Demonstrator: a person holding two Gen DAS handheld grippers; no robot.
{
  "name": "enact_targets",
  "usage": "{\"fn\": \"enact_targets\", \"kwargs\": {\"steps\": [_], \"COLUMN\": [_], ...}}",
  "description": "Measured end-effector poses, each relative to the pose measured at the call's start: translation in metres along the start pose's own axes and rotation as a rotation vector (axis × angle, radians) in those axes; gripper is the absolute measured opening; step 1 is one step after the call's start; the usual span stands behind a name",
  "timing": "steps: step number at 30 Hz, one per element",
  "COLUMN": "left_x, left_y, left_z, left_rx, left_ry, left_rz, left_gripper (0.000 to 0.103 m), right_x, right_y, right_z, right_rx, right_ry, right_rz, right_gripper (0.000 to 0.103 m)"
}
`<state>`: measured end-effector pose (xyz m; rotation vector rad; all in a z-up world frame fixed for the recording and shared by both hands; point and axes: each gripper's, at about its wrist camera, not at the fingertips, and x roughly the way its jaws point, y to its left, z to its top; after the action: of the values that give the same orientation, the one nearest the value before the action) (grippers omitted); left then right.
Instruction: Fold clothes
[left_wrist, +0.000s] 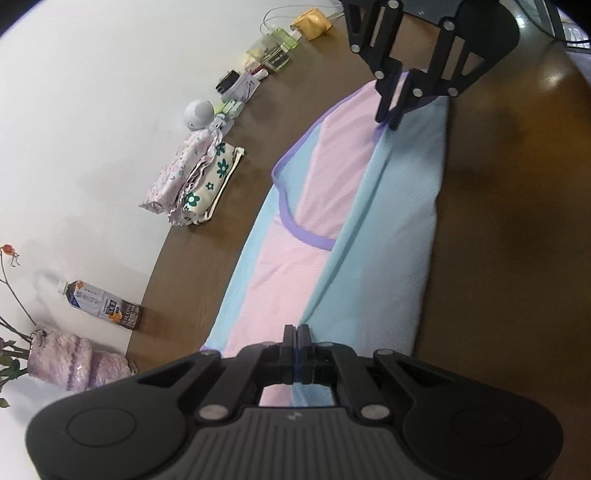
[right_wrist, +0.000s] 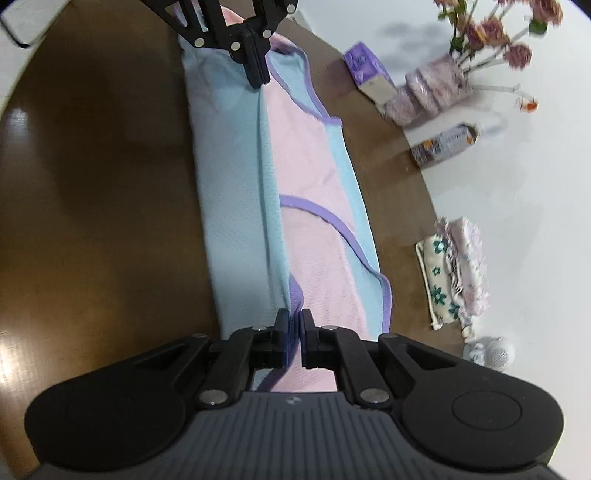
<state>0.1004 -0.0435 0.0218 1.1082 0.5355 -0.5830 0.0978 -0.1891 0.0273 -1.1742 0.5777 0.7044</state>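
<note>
Mid-fold: both grippers, left (left_wrist: 296, 334) and right (right_wrist: 294, 321), have fingers clamped on the top's (left_wrist: 280, 258) lifted edge over the worktop (left_wrist: 517, 221); next, carry it across evenly.

A dark brown wooden table (left_wrist: 517, 229) stands against a plain white wall (left_wrist: 92, 110). Light glares off its glossy top, and small clutter lines the wall edge.

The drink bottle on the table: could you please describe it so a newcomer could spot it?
On the brown table, along the wall edge, the drink bottle lies on its side beside the purple-wrapped flower vase. Only it has a white cap.
</note>
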Motion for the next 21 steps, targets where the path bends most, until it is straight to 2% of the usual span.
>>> {"fn": "enact_targets", "kwargs": {"steps": [4,6,9,10,11,14,17,18,19,21], "left_x": [0.021,0.027,0.028,0.026,0.020,-0.001,-0.017,-0.017,-0.016,-0.012], "left_y": [0.008,0.016,0.030,0.035,0.042,0.061,0.061,0.059,0.055,0.044], "left_z": [-0.005,-0.009,-0.019,-0.024,-0.029,-0.048,-0.061,-0.062,-0.063,-0.066], "left_rx": [-0.063,-0.143,-0.275,-0.323,-0.376,-0.549,-0.663,-0.681,-0.695,-0.716], "left_ry": [0.014,0.025,0.024,0.019,0.009,-0.040,-0.092,-0.091,-0.086,-0.062], "left_rz": [-0.039,-0.070,-0.091,-0.092,-0.086,-0.076,-0.130,-0.160,-0.190,-0.213], "left_gripper": [0.001,0.008,0.020,0.026,0.027,0.027,0.026,0.020,0.003,0.002], "right_x": [0.020,0.029,0.036,0.038,0.036,0.026,0.016,0.013,0.010,0.003], "right_y": [-0.012,-0.018,-0.030,-0.034,-0.036,-0.041,-0.046,-0.047,-0.049,-0.052], "right_z": [-0.004,-0.006,-0.016,-0.019,-0.024,-0.037,-0.050,-0.054,-0.058,-0.067], "right_rx": [0.049,0.086,0.202,0.249,0.302,0.463,0.624,0.677,0.731,0.838], "right_ry": [0.006,0.008,-0.002,-0.007,-0.022,-0.073,-0.124,-0.141,-0.158,-0.192], "right_rz": [0.026,0.051,0.087,0.097,0.106,0.129,0.151,0.159,0.166,0.181], "right_gripper": [0.006,0.006,0.018,0.029,0.039,0.040,0.040,0.040,0.040,0.039]}}
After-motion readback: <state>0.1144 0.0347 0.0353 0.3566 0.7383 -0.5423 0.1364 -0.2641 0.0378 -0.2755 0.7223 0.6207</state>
